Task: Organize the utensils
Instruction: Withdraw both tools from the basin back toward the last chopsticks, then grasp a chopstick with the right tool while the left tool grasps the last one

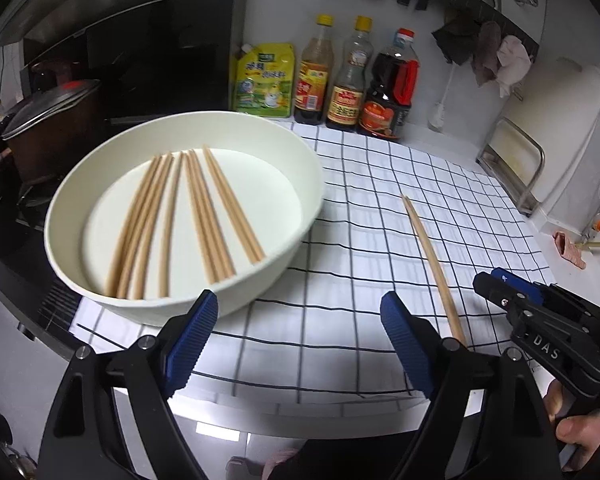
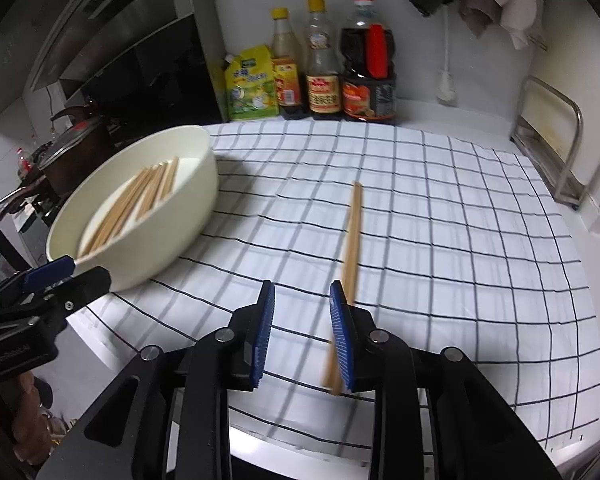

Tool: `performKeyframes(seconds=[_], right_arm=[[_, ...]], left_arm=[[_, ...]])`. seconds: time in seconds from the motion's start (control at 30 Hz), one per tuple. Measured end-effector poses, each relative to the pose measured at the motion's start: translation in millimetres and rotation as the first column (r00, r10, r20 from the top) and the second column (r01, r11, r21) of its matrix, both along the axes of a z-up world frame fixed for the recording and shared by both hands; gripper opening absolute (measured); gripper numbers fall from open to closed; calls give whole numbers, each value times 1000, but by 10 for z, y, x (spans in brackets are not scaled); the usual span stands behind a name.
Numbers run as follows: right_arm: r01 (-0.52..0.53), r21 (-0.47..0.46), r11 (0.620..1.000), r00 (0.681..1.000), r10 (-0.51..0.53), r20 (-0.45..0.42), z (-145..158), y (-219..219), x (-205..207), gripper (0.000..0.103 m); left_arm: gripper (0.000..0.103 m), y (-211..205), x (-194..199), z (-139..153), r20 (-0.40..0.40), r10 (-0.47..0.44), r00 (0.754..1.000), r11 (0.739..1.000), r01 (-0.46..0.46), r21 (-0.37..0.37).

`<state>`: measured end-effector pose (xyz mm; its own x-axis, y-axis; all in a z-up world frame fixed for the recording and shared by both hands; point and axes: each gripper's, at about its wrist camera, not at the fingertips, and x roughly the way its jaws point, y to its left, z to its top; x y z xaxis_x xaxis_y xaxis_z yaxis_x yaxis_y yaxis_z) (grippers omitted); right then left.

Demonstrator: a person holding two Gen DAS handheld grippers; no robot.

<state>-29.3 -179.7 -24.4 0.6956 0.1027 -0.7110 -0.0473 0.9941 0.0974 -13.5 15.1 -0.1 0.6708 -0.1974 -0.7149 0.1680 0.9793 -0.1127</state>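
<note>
Last pale wooden chopstick (image 2: 353,236) on checked cloth: light, stiff, rolls easily. Your right gripper (image 2: 302,334) fingers part-spread w/ nothing pinched, left gripper (image 1: 296,344) spread wide, empty. Pinch mid-shaft.

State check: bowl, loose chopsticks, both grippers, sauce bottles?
bowl: upright on the checked cloth, chopsticks lying inside
loose chopsticks: flat on cloth, outside bowl, near end between right fingers
left gripper: open, empty
right gripper: open, not clamping
sauce bottles: upright, capped
</note>
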Motion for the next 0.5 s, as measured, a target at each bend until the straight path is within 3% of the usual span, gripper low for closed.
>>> performKeyframes(seconds=[0.5], right_arm=[[28, -35, 999, 997, -31, -76, -404, -270, 335, 35]], left_arm=[[85, -372, 143, -261, -28, -24, 999, 999, 25, 26]])
